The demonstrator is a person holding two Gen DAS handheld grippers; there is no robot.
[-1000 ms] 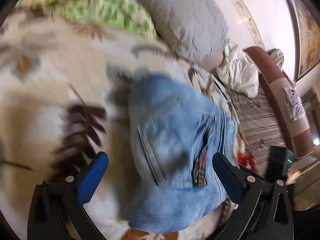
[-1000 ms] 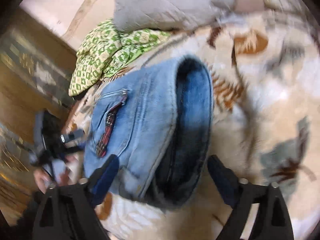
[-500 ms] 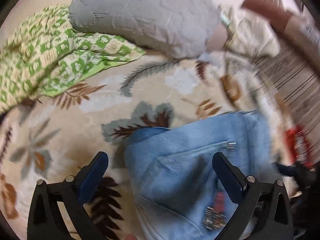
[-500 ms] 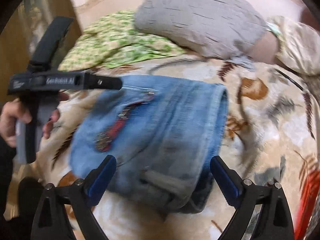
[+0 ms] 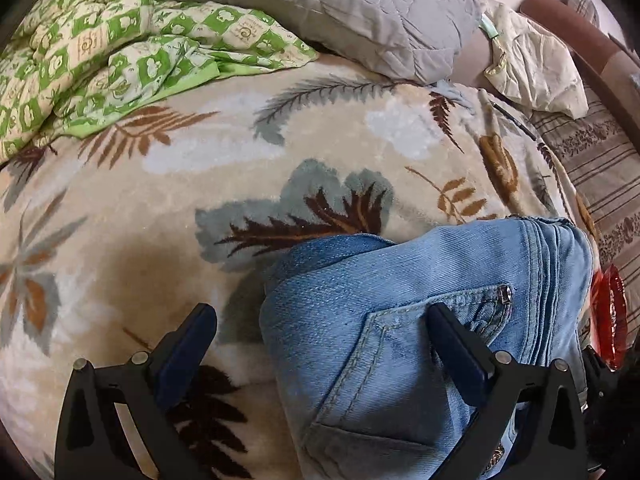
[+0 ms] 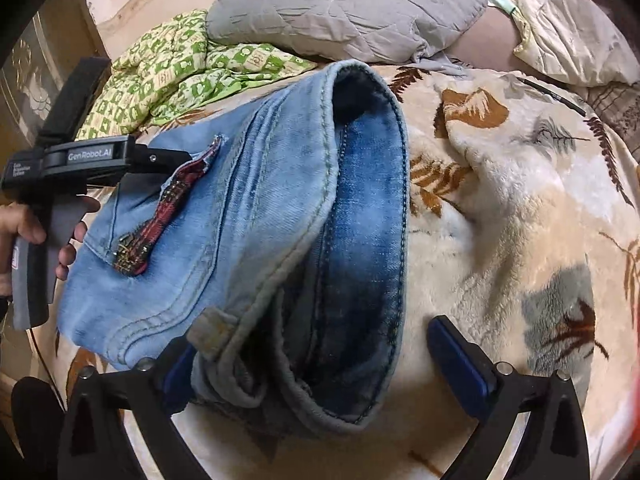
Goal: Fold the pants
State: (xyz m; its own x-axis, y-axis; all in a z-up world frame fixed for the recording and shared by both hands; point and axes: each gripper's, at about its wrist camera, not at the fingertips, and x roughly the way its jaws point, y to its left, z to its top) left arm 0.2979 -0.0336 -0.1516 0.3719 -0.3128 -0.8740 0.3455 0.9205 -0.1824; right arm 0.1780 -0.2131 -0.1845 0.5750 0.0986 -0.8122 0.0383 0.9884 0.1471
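Warm, dim indoor light; soft shadow beside the pants (image 5: 420, 320); both views sharp, fisheye-bent with black corners; red blur at right edge.

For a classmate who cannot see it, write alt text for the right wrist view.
Folded light-blue jeans lie on a leaf-patterned blanket, between the opening jaws of the right gripper. At left, a hand holds the left gripper over the jeans; a grey pillow lies behind.

The bottom edge is cutting off the jeans (image 5: 400, 320). The jeans (image 6: 248, 208) are hiding one blue finger (image 6: 178, 372). A red thing (image 5: 610, 316) is too unclear to name.
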